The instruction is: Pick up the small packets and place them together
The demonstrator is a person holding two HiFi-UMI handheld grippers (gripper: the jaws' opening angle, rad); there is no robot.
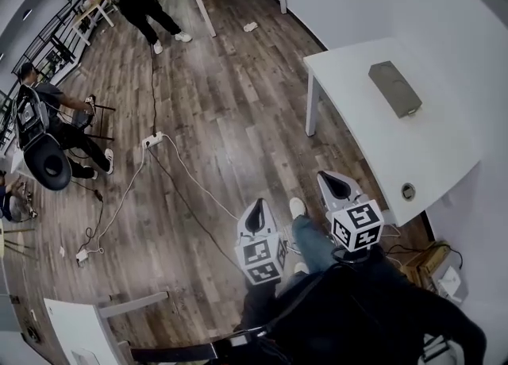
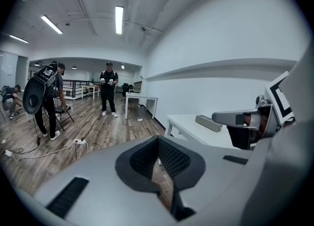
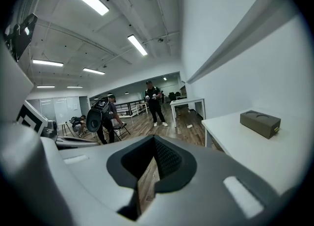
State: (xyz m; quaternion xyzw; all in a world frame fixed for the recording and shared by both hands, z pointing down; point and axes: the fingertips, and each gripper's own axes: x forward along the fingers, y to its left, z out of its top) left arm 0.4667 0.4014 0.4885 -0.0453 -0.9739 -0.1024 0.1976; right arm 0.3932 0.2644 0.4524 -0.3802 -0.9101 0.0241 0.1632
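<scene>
White desk [image 1: 444,157] carrying a grey box [image 1: 394,88], right gripper [image 1: 335,185] just beside the desk's front edge, left gripper [image 1: 255,214] further from the desk over wooden floor [image 1: 222,101], both pairs of jaws closed together on nothing, where the small packets lie cannot be told

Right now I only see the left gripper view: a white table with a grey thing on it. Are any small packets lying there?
Observer: None that I can see. The head view shows the white table from above: just the grey box and a round hole near its edge.
Operator: What is the box like on top?
Observer: The right gripper view shows round recesses in its top.
Operator: Is the other tool holding something?
Observer: No. The right tool has its jaws together, with nothing between them.
</scene>
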